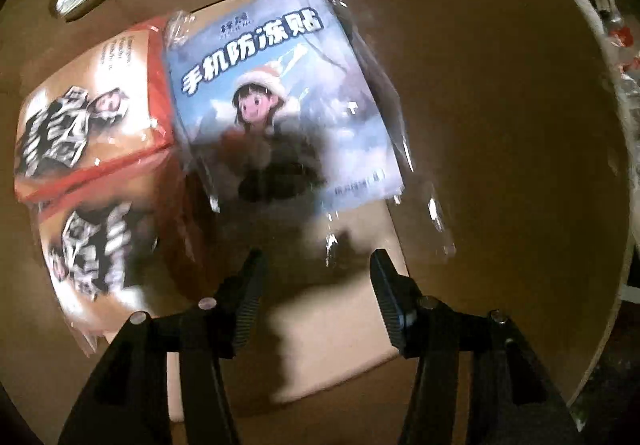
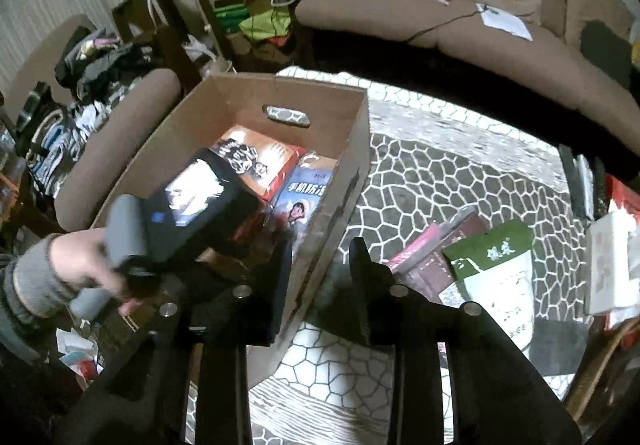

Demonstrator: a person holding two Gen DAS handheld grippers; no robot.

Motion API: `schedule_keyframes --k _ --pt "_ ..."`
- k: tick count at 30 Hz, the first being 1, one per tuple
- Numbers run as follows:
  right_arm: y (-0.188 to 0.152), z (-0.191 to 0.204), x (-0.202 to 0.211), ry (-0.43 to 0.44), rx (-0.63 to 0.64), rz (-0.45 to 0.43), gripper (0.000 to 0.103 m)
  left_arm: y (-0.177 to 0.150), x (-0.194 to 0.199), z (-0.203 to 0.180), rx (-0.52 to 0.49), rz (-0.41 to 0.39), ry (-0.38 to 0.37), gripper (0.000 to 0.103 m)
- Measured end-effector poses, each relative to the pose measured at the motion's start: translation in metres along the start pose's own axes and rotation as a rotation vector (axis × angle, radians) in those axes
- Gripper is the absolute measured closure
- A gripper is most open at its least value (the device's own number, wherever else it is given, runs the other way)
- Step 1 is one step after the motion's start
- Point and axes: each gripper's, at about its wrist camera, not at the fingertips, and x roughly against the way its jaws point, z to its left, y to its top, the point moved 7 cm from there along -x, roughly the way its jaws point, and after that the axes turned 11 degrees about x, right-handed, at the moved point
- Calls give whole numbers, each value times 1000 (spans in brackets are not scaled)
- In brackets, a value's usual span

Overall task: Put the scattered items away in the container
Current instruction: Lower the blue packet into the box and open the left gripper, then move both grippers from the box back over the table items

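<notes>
In the left wrist view I look straight down into a cardboard box [image 1: 480, 85]. On its floor lies a blue packet [image 1: 280, 97] with a cartoon girl, wrapped in clear plastic. Two orange-red boxes [image 1: 92, 117] lie to its left. My left gripper [image 1: 316, 277] hangs open just above the packet's near edge, with nothing between its fingers. In the right wrist view the same cardboard box [image 2: 280, 89] stands on a patterned rug, the blue packet [image 2: 300, 201] inside. My right gripper [image 2: 320, 269] is open and empty over the box's near corner.
A hand [image 2: 76, 269] holds the left tool over the box. On the rug [image 2: 440, 173] to the right lie a green-and-white pouch [image 2: 496, 277], a dark red packet [image 2: 432, 253] and a white box [image 2: 612, 265]. A brown sofa [image 2: 460, 29] stands behind, with clutter at the left.
</notes>
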Motion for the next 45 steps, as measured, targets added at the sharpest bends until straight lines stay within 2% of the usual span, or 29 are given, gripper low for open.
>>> schedule_keyframes --k 5,10,12,15,18,21,23,26,28,30,31,33,34,35,37,41,45 --pt "2 -12 4 21 -19 -33 74 24 -7 2 30 8 37 49" --pt "-1 -18 -3 37 -29 -38 74 44 -25 11 93 68 59 45" --pt "-3 -22 -6 44 -35 -40 74 50 -27 10 86 73 96 45" --pt "-5 -27 -9 53 -47 -43 74 59 -28 12 79 61 151 45" --pt "-7 -30 -12 55 -60 -42 73 65 -24 20 148 26 131 45" --pt "-10 -27 -10 62 -55 -45 73 68 1 33 204 -82 125 45" --pt "-13 -25 -7 63 -50 -42 73 62 26 43 253 -131 65 45" --pt "-18 -21 2 59 -38 -45 73 44 61 46 244 -198 3 44" --pt "-23 -21 13 28 -23 -57 71 24 95 45 214 -317 -9 44" --pt "-31 -23 27 7 -25 -77 69 8 122 44 160 -443 14 44" --pt "-35 -25 36 7 -34 -93 68 -9 137 29 126 -522 36 41" --pt "-47 -29 52 4 -51 -121 62 -39 153 9 66 -640 66 33" --pt "-56 -33 61 -12 -62 -135 53 -36 165 8 49 -669 60 31" --pt "-65 -38 68 -31 -75 -146 41 -47 169 -3 38 -694 40 30" --pt "-86 -49 82 -57 -115 -164 35 -74 170 -28 33 -732 -33 30" --pt "-136 -79 98 -114 -227 -164 35 -121 155 -71 27 -803 -136 26" --pt "-194 -111 100 -133 -382 -172 35 -144 119 -127 -49 -794 -185 26"
